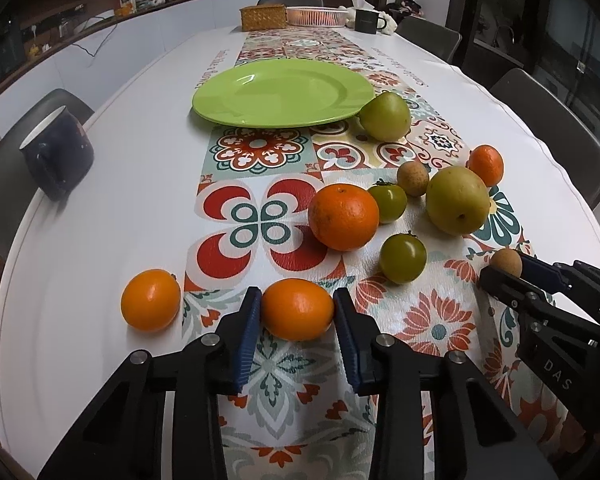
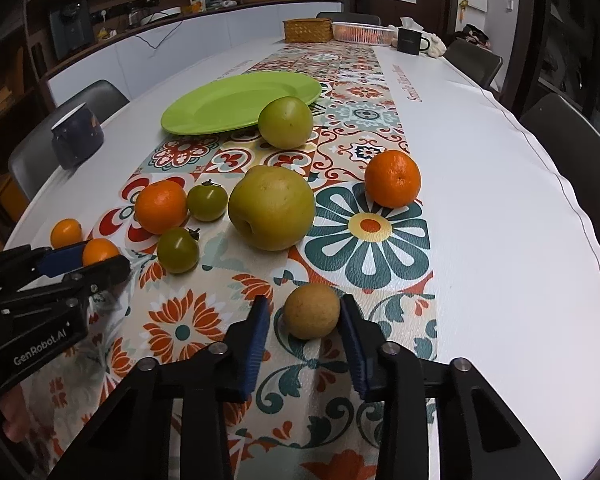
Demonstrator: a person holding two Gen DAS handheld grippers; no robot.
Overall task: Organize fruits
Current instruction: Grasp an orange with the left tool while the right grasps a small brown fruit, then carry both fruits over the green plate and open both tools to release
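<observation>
A green plate [image 1: 260, 92] lies on the patterned table runner, also in the right wrist view [image 2: 220, 104]. My left gripper [image 1: 296, 312] has its pads against both sides of a small orange [image 1: 297, 309] resting on the table. My right gripper [image 2: 304, 316] is open around a small brown round fruit [image 2: 311, 316], with a gap on its left side. Another small orange [image 1: 151, 299] lies to the left. A large orange [image 1: 343, 216], two green tomatoes [image 1: 403, 258], a big yellow-green pear [image 1: 457, 199] and a green apple [image 1: 385, 115] lie between grippers and plate.
A dark blue mug [image 1: 56, 152] stands at the table's left edge. Another orange [image 2: 393, 178] lies right of the pear. A wicker box [image 2: 307, 30], white basket [image 2: 362, 33] and black mug [image 2: 410, 40] stand at the far end. Chairs line both sides.
</observation>
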